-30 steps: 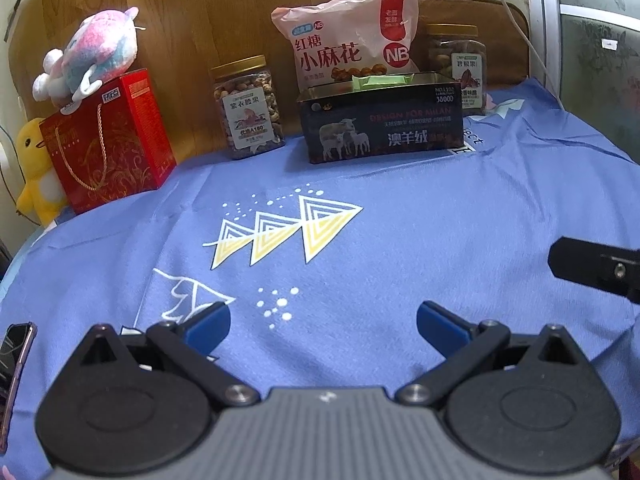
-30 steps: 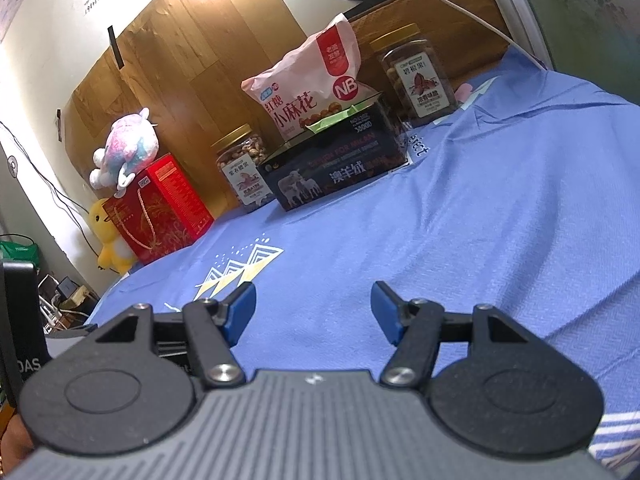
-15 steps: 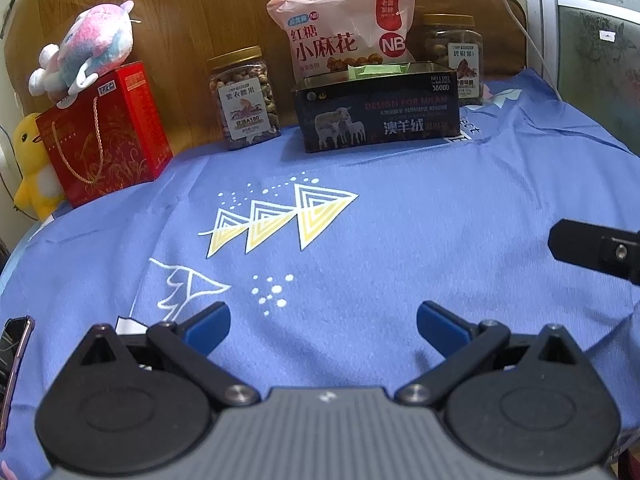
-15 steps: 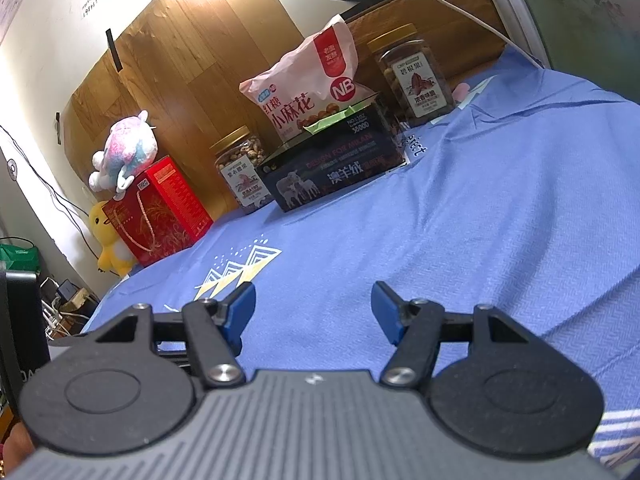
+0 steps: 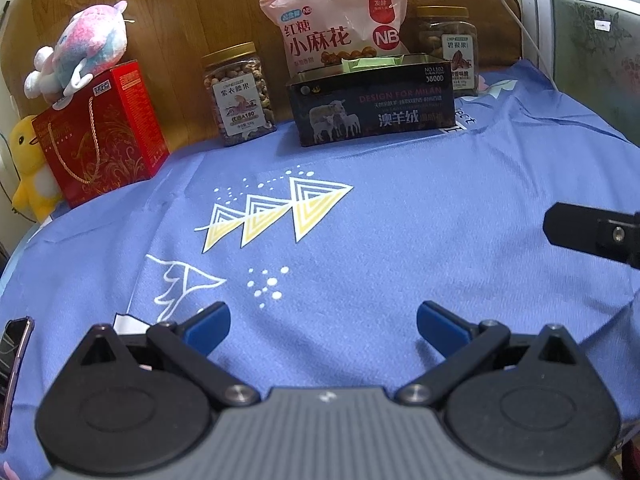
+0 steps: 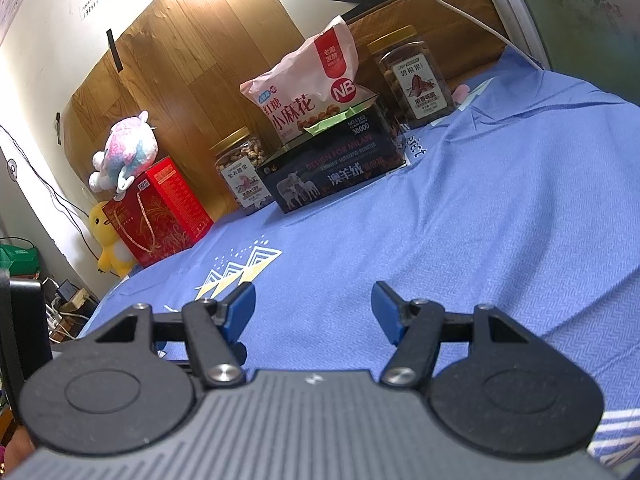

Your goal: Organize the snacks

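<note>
With both grippers' jaws wide and empty, I judge I'm approaching; next I reach for the bag (image 5: 340,28) behind the tin (image 5: 372,108).

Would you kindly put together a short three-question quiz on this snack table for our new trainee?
1. True or false: the left gripper is shut on a jar.
2. What sits on top of the red box? A) plush toy B) phone C) yellow duck
3. Fill in: the pink snack bag stands behind the dark ____.

Key:
1. False; both it and the right gripper are open, holding nothing.
2. A, the plush toy.
3. The dark box, between two nut jars.
</note>
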Motion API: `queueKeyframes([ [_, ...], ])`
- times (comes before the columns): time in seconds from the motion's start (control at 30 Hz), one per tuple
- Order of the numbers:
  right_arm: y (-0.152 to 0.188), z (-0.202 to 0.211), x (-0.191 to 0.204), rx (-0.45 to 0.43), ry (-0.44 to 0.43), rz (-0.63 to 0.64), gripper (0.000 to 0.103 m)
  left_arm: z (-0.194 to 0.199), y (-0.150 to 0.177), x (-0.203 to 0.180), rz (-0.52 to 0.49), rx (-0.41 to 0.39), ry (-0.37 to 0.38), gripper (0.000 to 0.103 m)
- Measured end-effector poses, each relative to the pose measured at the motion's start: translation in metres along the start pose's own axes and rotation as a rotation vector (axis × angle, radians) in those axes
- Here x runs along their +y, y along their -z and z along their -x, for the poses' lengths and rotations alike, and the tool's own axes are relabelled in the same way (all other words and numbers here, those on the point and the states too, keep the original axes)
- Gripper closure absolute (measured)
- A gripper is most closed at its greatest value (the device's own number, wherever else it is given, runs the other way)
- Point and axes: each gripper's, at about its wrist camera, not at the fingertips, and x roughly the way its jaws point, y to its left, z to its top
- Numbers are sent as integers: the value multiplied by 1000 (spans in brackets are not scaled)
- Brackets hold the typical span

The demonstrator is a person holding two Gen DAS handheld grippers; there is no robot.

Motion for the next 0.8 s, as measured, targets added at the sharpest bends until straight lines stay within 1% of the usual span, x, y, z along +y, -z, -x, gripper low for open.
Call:
queueKeyframes([
  [0.23, -1, 0, 0, 0, 1, 0, 36, -3, 3, -2, -12, 16, 11, 0],
  [0.4, 0, 0, -3, -8, 12, -11, 31, -2, 5, -4, -21, 18, 9, 0],
  [0.8, 2, 0, -4, -11, 23, -27, 28, -1, 6, -6, -18, 39, 2, 0],
])
